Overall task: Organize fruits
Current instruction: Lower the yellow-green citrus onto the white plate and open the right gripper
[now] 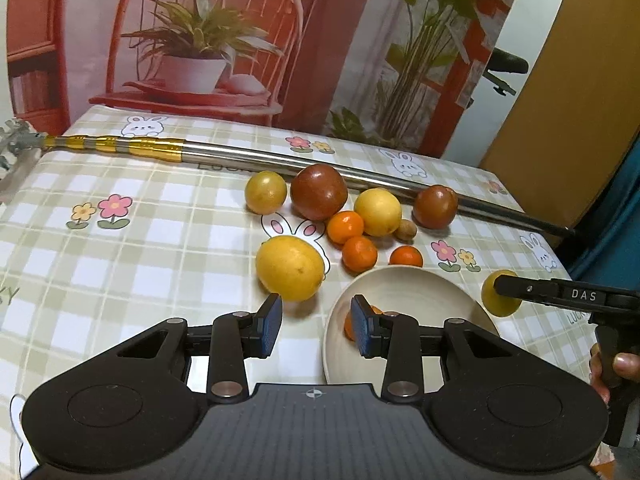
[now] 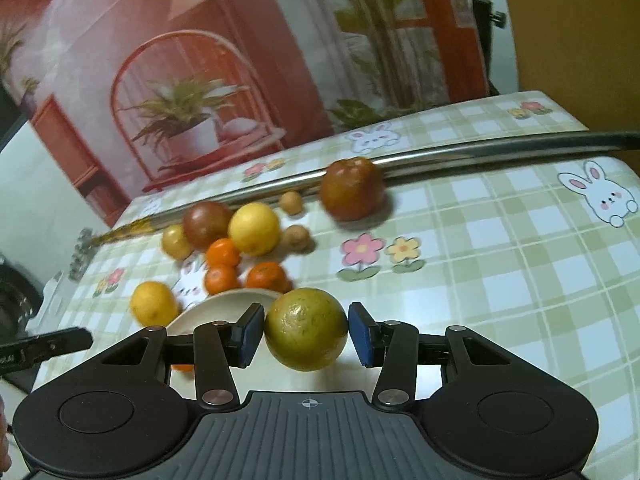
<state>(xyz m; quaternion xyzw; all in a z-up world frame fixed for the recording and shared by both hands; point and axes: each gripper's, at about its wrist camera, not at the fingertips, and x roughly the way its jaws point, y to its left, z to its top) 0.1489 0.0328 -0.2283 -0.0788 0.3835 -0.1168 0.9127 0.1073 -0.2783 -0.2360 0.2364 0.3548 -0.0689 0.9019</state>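
Right wrist view shows the right gripper point(image 2: 306, 330) carrying a yellow-green fruit point(image 2: 306, 329) between its blue pads point(image 2: 250, 334); the left pad touches the skin, while a thin gap seems to show at the right pad, so the hold is judged marginal. The fruit hangs above the tablecloth point(image 2: 500, 280), just right of the bowl point(image 2: 224, 304), and blur in this view suggests motion. Risk 1: the round, smooth fruit may slip out if the jaws relax or the swing is abrupt; it would then roll across the cloth toward the table edge. Risk 2: a release too near the bowl rim may bounce the fruit off the rim or tip the shallow bowl. Left wrist view shows the left gripper point(image 1: 316, 326) with jaws wide apart and nothing between them, poised over the near rim of the bowl point(image 1: 440, 284), which already holds an orange fruit point(image 1: 350, 326) partly hidden behind a pad. Risk 3: both grippers converge on the same bowl, so a collision is possible. Loose fruit remains clustered beyond the bowl: a lemon point(image 1: 290, 267), mandarins point(image 1: 359, 254), red-brown fruit point(image 1: 319, 191) against a metal rod point(image 1: 240, 152); a careless sweep could scatter them
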